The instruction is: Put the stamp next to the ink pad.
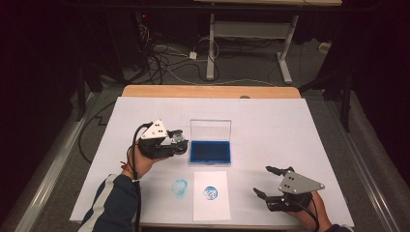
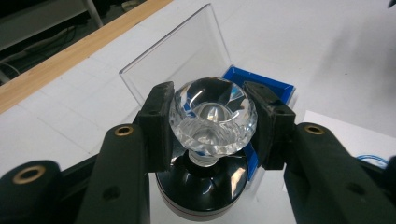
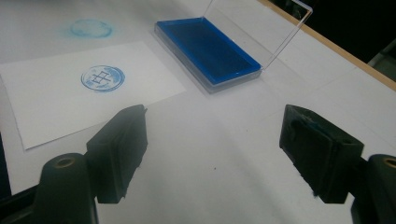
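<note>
A stamp (image 2: pixel 212 116) with a faceted clear knob and a round black base sits between the pads of my left gripper (image 1: pixel 176 139), which is shut on the knob. It hangs just left of an open ink pad case (image 1: pixel 210 151) with a blue pad (image 3: pixel 208 49) and an upright clear lid (image 2: pixel 182 51). Near the front edge lies a white paper (image 1: pixel 211 208) bearing a round blue print (image 3: pixel 102 78). My right gripper (image 1: pixel 262 181) stands open at the front right, nothing between its jaws (image 3: pixel 212 149).
A smudged blue ring (image 1: pixel 180 187) marks the white table cover (image 1: pixel 290 125) left of the paper. The wooden table edge (image 1: pixel 208 91) runs along the back. Cables and desk legs lie on the floor beyond.
</note>
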`<state>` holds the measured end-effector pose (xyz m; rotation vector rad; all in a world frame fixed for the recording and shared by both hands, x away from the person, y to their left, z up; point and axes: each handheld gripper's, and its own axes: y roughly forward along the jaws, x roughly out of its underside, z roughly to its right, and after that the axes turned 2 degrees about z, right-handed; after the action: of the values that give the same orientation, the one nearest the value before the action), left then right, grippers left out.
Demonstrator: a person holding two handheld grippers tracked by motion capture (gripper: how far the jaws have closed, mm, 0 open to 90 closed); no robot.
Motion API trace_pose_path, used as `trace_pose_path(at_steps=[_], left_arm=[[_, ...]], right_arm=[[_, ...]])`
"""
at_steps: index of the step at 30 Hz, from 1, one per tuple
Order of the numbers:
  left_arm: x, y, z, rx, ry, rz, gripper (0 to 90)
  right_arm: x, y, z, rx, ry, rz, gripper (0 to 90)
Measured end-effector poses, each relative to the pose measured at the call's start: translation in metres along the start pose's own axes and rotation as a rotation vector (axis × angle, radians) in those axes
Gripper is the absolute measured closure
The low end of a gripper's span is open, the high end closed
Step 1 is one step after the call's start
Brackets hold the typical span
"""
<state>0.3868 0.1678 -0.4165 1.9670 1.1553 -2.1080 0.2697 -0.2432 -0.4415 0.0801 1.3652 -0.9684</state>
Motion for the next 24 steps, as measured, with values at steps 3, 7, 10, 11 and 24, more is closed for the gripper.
trace_pose_path(at_steps=[3, 7, 10, 11, 24], left_arm=[[0.003, 0.003, -0.002, -0.001, -0.01, -0.006, 53.8], [0.007, 0.007, -0.004, -0.007, -0.02, -0.024, 53.8], [0.011, 0.01, -0.006, -0.007, -0.032, -0.035, 53.7], [0.012, 0.011, -0.007, -0.011, -0.029, -0.043, 53.7], [0.023, 0.021, -0.01, -0.013, -0.061, -0.091, 53.7]], right_arm=[[0.0, 0.0, 0.0, -0.003, -0.002, -0.001, 23.1], [0.0, 0.001, -0.001, -0.013, -0.006, -0.006, 22.8], [0.0, 0.002, -0.001, -0.016, -0.007, -0.007, 22.8], [0.0, 0.002, -0.001, -0.016, -0.008, -0.007, 22.8], [0.001, 0.003, -0.002, -0.028, -0.008, -0.014, 22.8]])
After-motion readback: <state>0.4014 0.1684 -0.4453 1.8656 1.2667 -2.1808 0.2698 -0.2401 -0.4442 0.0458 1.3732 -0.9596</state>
